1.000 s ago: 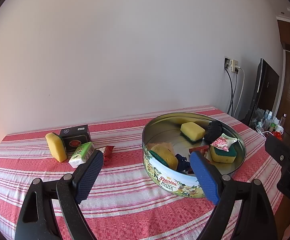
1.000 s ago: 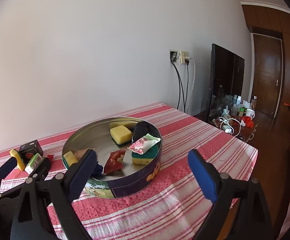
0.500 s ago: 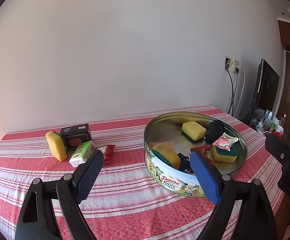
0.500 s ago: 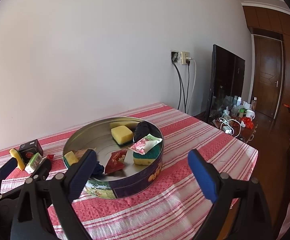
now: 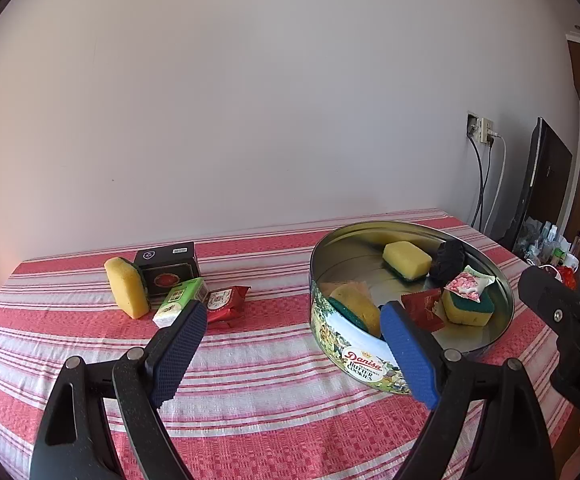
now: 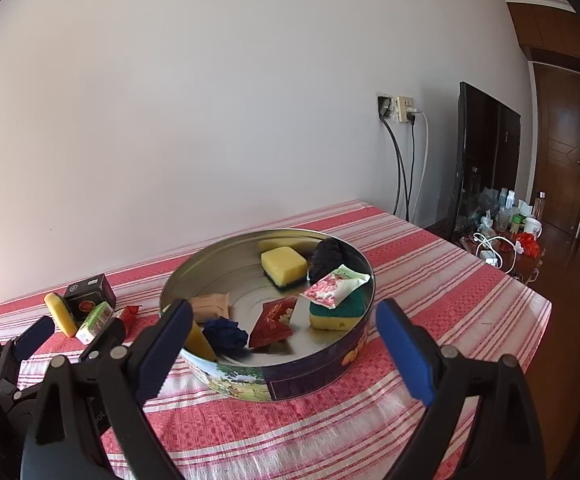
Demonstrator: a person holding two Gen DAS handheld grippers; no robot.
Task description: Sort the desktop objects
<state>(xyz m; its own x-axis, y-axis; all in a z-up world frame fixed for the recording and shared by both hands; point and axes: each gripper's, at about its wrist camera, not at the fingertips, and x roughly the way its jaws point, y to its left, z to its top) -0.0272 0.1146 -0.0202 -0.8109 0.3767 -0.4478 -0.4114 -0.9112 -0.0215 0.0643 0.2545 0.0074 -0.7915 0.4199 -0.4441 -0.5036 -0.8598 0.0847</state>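
Observation:
A round cookie tin (image 5: 366, 364) (image 6: 310, 376) stands on the striped table, holding yellow sponges (image 5: 406, 258) (image 6: 284, 262), a red packet (image 6: 272, 322), a pink-and-white packet (image 6: 336, 286) and dark cloth balls (image 6: 225, 333). Left of the tin lie a yellow sponge (image 5: 127, 292), a black box (image 5: 168, 272), a green-white carton (image 5: 180, 306) and a red packet (image 5: 226, 304). My left gripper (image 5: 292, 350) hangs open and empty over the cloth between this group and the tin. My right gripper (image 6: 284, 342) is open and empty in front of the tin.
The table wears a red-and-white striped cloth (image 5: 250, 392) and backs onto a white wall. At the right stand a wall socket with cables (image 6: 400, 110), a dark screen (image 6: 486, 152) and a low table with bottles (image 6: 502, 216). A brown door (image 6: 562, 156) is behind.
Both views have shifted only slightly; the tin sits a little further right in each picture. Both grippers stay open and nothing on the table has moved.

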